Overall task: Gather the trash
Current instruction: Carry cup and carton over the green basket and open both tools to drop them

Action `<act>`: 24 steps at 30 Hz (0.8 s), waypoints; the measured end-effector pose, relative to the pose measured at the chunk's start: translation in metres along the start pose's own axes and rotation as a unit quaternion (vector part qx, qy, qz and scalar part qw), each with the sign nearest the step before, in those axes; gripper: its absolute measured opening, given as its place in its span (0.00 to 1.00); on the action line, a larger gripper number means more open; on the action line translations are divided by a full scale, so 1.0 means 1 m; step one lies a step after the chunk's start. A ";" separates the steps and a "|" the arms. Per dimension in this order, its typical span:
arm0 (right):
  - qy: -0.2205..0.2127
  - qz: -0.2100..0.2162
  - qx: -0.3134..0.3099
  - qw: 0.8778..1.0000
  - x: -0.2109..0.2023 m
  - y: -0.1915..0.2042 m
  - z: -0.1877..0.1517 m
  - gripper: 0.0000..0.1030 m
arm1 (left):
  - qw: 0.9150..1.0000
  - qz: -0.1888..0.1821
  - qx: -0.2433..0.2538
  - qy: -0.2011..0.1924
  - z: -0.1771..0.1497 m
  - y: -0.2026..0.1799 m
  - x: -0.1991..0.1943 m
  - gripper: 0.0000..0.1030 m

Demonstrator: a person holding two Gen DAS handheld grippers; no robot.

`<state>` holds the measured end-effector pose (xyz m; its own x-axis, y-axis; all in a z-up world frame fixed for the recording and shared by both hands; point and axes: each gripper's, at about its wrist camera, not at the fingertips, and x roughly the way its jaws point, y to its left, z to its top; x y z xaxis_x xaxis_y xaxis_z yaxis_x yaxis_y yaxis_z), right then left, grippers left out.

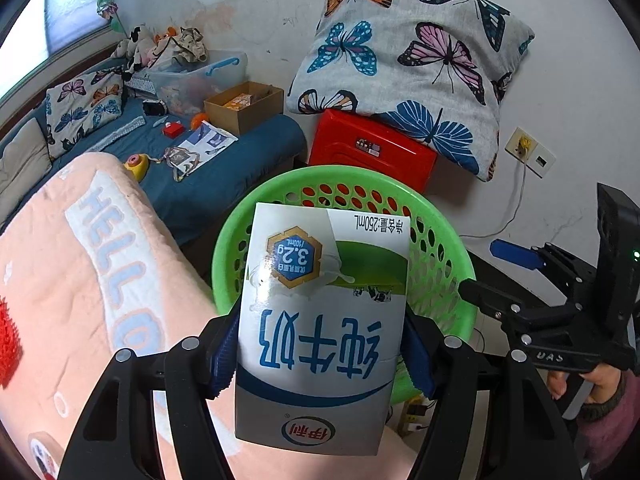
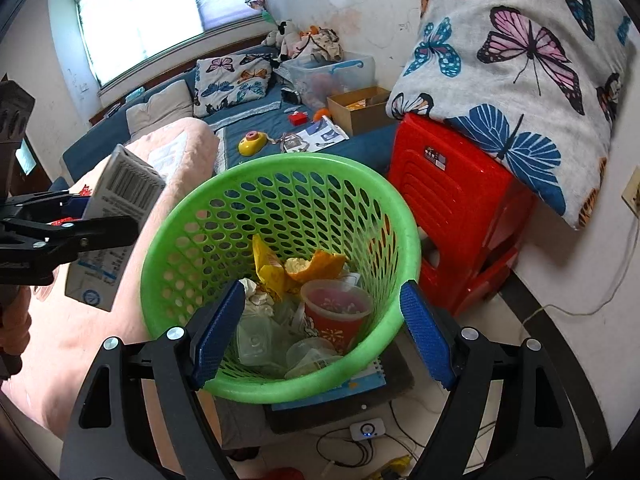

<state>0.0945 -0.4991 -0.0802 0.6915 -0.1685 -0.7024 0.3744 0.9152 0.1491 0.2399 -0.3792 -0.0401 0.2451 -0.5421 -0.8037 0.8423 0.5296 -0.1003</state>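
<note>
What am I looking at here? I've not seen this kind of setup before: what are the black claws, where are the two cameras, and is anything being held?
There is no robot. A person holds a hand-operated two-finger gripper in each hand, and each gripper carries a fisheye camera looking forward along its fingers.

The left wrist view shows the left gripper clamped on a white and blue milk carton, held in front of a green basket. The other gripper appears at that picture's right edge.

The right wrist view shows the right gripper open and empty, its blue pads on either side of the basket's near rim. Inside the basket lie an orange peel, a red cup and clear plastic scraps. The carton appears at the left, beside the basket, not yet over it.

Behind stand a red stool under a butterfly pillow, and a blue bed.
</note>
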 end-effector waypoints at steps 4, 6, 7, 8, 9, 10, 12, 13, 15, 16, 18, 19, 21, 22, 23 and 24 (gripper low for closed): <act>-0.001 0.002 0.003 1.000 -0.001 -0.002 -0.001 0.77 | 1.000 -0.006 -0.013 0.009 0.001 0.000 0.010 0.64; 0.000 0.003 0.004 1.000 0.000 -0.003 -0.001 0.77 | 1.000 -0.010 -0.015 0.008 0.002 0.000 0.012 0.65; 0.000 0.004 0.004 1.000 0.000 -0.003 -0.001 0.77 | 1.000 -0.009 -0.016 0.009 0.001 0.000 0.013 0.66; 0.001 0.004 0.004 1.000 0.000 -0.003 -0.002 0.77 | 1.000 -0.012 -0.018 0.009 0.001 0.000 0.014 0.67; 0.001 0.004 0.004 1.000 0.000 -0.003 -0.002 0.77 | 1.000 -0.017 -0.022 0.007 0.001 0.001 0.013 0.68; 0.002 0.004 0.005 1.000 0.000 -0.003 -0.003 0.77 | 0.999 -0.020 -0.024 0.006 0.001 0.002 0.013 0.69; 0.003 0.005 0.006 1.000 0.000 -0.003 -0.003 0.77 | 0.999 -0.024 -0.027 0.005 0.001 0.002 0.012 0.69; 0.003 0.005 0.006 1.000 0.000 -0.002 -0.004 0.77 | 0.999 -0.024 -0.028 0.004 0.002 0.002 0.012 0.69; 0.003 0.006 0.005 1.000 -0.001 -0.001 -0.004 0.77 | 0.999 -0.020 -0.027 0.001 0.001 0.003 0.008 0.69; 0.002 0.007 0.005 1.000 -0.002 0.000 -0.004 0.77 | 0.999 -0.017 -0.027 -0.002 0.000 0.004 0.006 0.69; 0.001 0.008 0.003 1.000 -0.002 0.000 -0.003 0.77 | 1.000 -0.013 -0.026 -0.007 -0.002 0.006 -0.001 0.69; 0.000 0.010 0.003 1.000 -0.003 0.002 -0.003 0.77 | 1.000 -0.011 -0.027 -0.010 -0.004 0.007 -0.005 0.69; -0.001 0.013 0.001 1.000 -0.003 0.004 -0.002 0.77 | 0.999 -0.007 -0.031 -0.014 -0.008 0.011 -0.012 0.69; -0.002 0.015 -0.001 1.000 -0.004 0.007 -0.002 0.77 | 0.999 -0.004 -0.034 -0.018 -0.011 0.015 -0.017 0.69; -0.002 0.017 -0.003 1.000 -0.004 0.009 -0.001 0.77 | 0.999 -0.002 -0.036 -0.020 -0.013 0.017 -0.020 0.69; -0.002 0.020 -0.005 1.000 -0.005 0.012 -0.001 0.77 | 0.999 0.003 -0.039 -0.024 -0.017 0.020 -0.025 0.69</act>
<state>0.0951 -0.4866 -0.0758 0.7086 -0.1330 -0.6929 0.3403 0.9247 0.1705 0.2423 -0.3443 -0.0320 0.2746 -0.5680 -0.7759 0.8015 0.5809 -0.1416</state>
